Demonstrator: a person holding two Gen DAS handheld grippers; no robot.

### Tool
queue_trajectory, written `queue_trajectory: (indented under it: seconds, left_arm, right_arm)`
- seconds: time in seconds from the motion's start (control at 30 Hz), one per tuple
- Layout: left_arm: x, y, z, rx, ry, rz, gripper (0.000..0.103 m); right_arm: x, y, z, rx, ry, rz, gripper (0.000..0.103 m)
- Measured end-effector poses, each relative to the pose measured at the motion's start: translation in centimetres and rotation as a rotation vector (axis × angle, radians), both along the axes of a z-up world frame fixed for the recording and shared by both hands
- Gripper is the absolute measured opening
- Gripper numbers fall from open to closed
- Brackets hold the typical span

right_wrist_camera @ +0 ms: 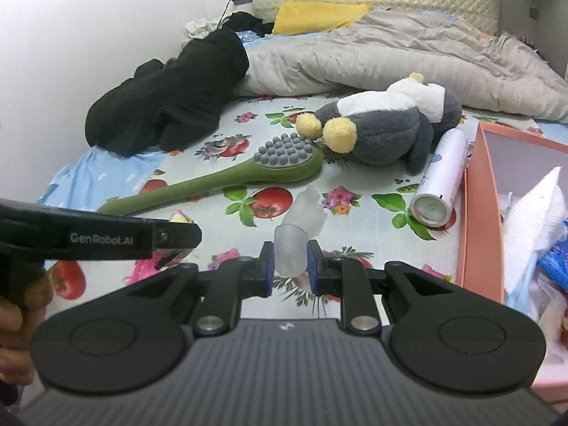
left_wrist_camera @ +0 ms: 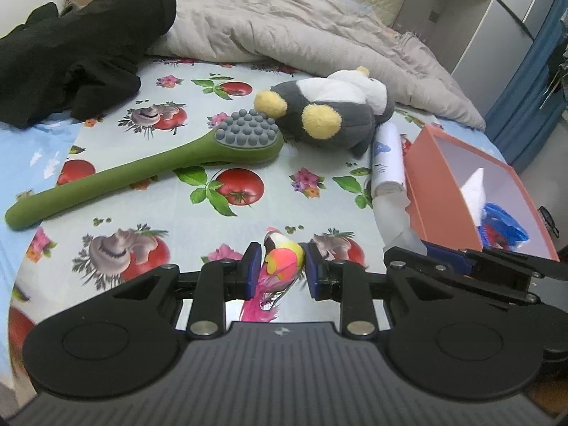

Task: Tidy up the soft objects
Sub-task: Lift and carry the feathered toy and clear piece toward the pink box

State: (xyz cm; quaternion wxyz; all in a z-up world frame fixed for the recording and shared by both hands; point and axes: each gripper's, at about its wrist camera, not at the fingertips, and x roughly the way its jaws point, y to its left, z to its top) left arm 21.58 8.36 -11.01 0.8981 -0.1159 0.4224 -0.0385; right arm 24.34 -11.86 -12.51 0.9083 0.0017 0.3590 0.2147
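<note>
The left gripper pinches a small toy bird by its body, pads pressed on either flank, the pink tail feathers hanging back toward the camera. The grip sits at the widest part of the bird, likely so the light, squashy body cannot slip out. The right gripper pinches a frosted, soft-looking sleeve at its lower end, the torn upper part standing free above the pads. Neither thing rests on the bed; both are held above the patterned sheet near its front edge.

Both grippers point forward and down over the bed, side by side, the left one showing in the right wrist view as a black bar crossing from the left edge, with part of a hand behind it. The right gripper's fingers show at the right of the left wrist view, close to the box.

That box, orange and open-topped, stands at the right edge of the bed and already holds white tissue and blue packaging; it is probably where the two held things belong. A can lies just beside its left wall. Farther back, a plush penguin lies on its side touching the head of a green brush, both untouched. A black garment and a grey quilt are heaped toward the far edge.
</note>
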Motion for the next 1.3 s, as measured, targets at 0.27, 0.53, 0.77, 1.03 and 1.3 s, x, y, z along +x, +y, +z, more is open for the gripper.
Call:
queue_trajectory:
  seconds: [0.27, 0.53, 0.77, 1.03, 1.3]
  left_arm:
    - [-3.2, 0.2, 1.4, -0.011, -0.008, -0.017, 0.031]
    - [-4.1, 0.3, 2.2, -0.009, -0.011, -0.031, 0.031]
    - [-4.4, -0.9, 3.5, -0.004, -0.026, -0.091, 0.031]
    - [-6.2, -3.4, 5.1, -0.042, -0.053, -0.123, 0.031]
    - [-7.5, -8.4, 5.9, -0.057, -0.089, -0.192, 0.031]
  right_arm:
    - [-4.0, -0.1, 1.5, 0.028, -0.005, -0.026, 0.023]
    - [-6.0, -0.3, 2.5, 0.059, -0.015, -0.061, 0.023]
    - [-7.0, -1.1, 3.8, 0.074, -0.038, -0.104, 0.023]
    - [-9.1, -3.3, 5.6, 0.074, -0.078, -0.154, 0.023]
    - [-11.2, -7.4, 6.6, 0.073, -0.094, -0.217, 0.023]
